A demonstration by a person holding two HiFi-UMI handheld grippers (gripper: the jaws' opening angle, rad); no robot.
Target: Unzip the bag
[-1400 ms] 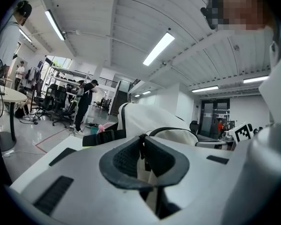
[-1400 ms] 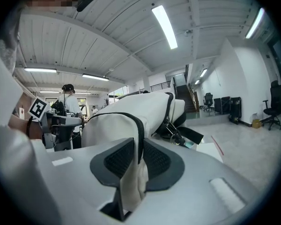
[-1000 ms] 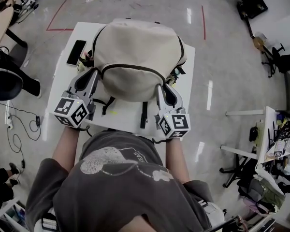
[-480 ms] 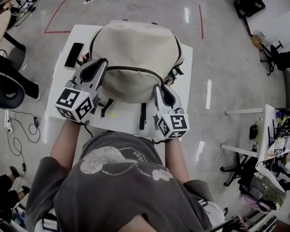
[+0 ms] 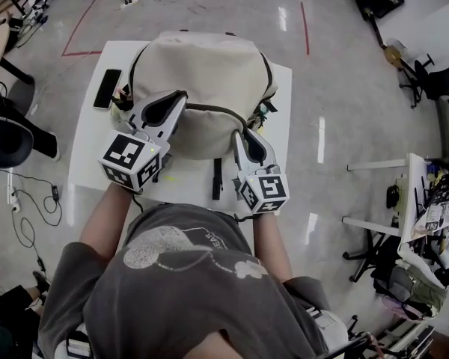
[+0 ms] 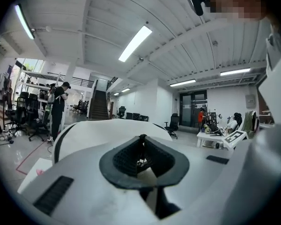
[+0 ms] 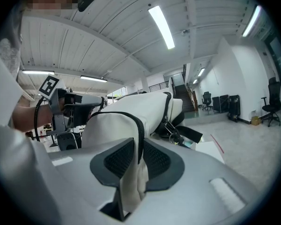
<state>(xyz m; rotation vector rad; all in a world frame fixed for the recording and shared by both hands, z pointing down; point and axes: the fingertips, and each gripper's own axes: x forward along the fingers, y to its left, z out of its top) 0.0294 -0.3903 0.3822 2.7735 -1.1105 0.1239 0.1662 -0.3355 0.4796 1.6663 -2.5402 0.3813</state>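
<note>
The beige bag [image 5: 202, 69] sits on the far half of the white surface [image 5: 82, 155]. It is soft cloth that sags and bunches, so it needs an anchor. The right gripper [image 5: 245, 137] is clenched on a fold of the bag at its near right. The left gripper [image 5: 176, 102] pinches what looks like the zip pull [image 6: 140, 162] at the near left; the pull is small, light and likely slippery.

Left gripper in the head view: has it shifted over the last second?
Yes. The left gripper has slid right along the bag's zipper, away from the phone lying left of the bag.
</note>
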